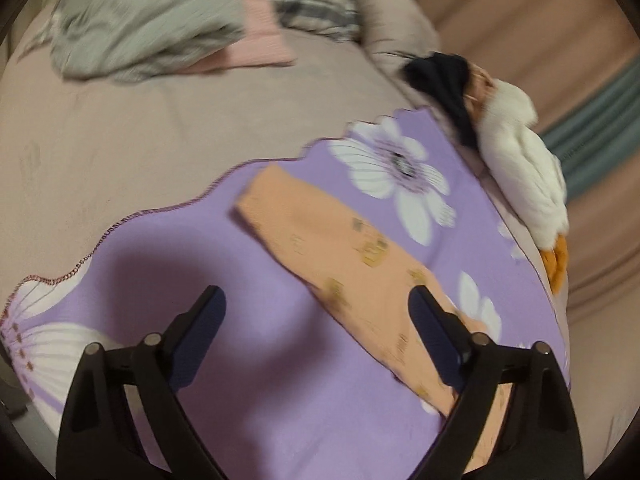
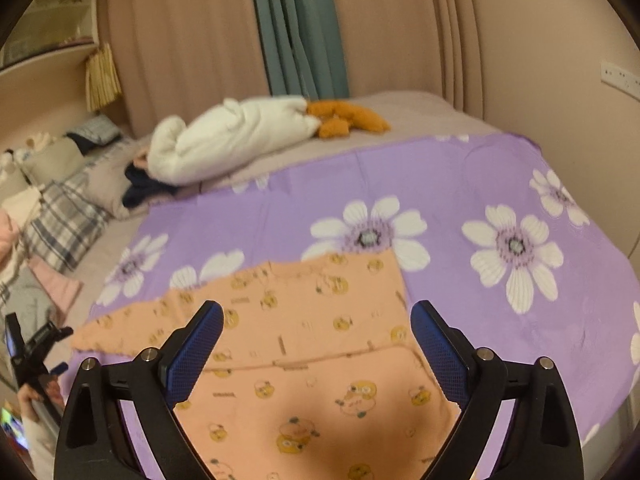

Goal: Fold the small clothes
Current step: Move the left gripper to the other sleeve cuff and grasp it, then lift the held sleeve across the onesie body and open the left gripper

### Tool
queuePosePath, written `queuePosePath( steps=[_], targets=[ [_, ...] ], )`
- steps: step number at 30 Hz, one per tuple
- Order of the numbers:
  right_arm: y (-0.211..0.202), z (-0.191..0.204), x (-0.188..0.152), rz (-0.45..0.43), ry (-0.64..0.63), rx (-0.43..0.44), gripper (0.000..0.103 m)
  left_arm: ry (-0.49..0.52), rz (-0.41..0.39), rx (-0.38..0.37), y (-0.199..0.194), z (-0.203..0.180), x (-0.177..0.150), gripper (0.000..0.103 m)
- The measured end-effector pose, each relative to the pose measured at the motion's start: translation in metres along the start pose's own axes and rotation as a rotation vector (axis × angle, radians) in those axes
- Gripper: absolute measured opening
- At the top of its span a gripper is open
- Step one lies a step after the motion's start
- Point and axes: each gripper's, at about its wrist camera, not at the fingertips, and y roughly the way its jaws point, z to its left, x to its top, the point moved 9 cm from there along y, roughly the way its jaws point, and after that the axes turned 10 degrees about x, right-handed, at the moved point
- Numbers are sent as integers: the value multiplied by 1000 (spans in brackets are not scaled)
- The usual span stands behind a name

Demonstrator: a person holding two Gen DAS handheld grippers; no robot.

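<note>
A small peach garment (image 2: 304, 332) printed with yellow cartoon figures lies flat on a purple sheet with white flowers (image 2: 480, 184). One part of it is folded over, leaving a seam-like edge across its middle. My right gripper (image 2: 316, 328) hovers above it, jaws wide open, nothing between the pads. In the left wrist view the same garment (image 1: 340, 264) runs as a long strip toward the far side. My left gripper (image 1: 316, 316) is open above the purple sheet (image 1: 280, 380), its right finger over the garment's near end. The left gripper (image 2: 36, 344) also shows at the right wrist view's left edge.
A white plush duck with orange feet (image 2: 240, 132) lies at the bed's far side beside a dark cloth (image 2: 140, 188). Grey, pink and plaid clothes (image 1: 160, 20) are piled on the beige bedding (image 1: 120, 140). Curtains (image 2: 296, 28) hang behind the bed.
</note>
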Motion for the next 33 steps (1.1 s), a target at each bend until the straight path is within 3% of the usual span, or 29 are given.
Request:
queuePosePath(
  steps=[6,10,16,17,19,24,33],
  targets=[
    [22,-8,-23,97,-2,-48,94,-95,19,7,27,22,19,80],
    [29,-13,-29,128,39,-41,94,-84,2,26,38,20,29,71],
    [30,-14,-32,130,56,-49,94,-72,1,47,51,20,36,22],
    [30,-15,-33,132,58,-50,94,-79,12,35,54,19,35,9],
    [29,-17,-34,133,66,-54,94,-94,28,23,55,18,34,7],
    [27,-22,-36,129,88,-57,94,-52,-28,-5,28,-2,38,5],
    [18,-32,-37,108,107,-51,94,91,-27,-237,-32,-83,17,5]
  ],
)
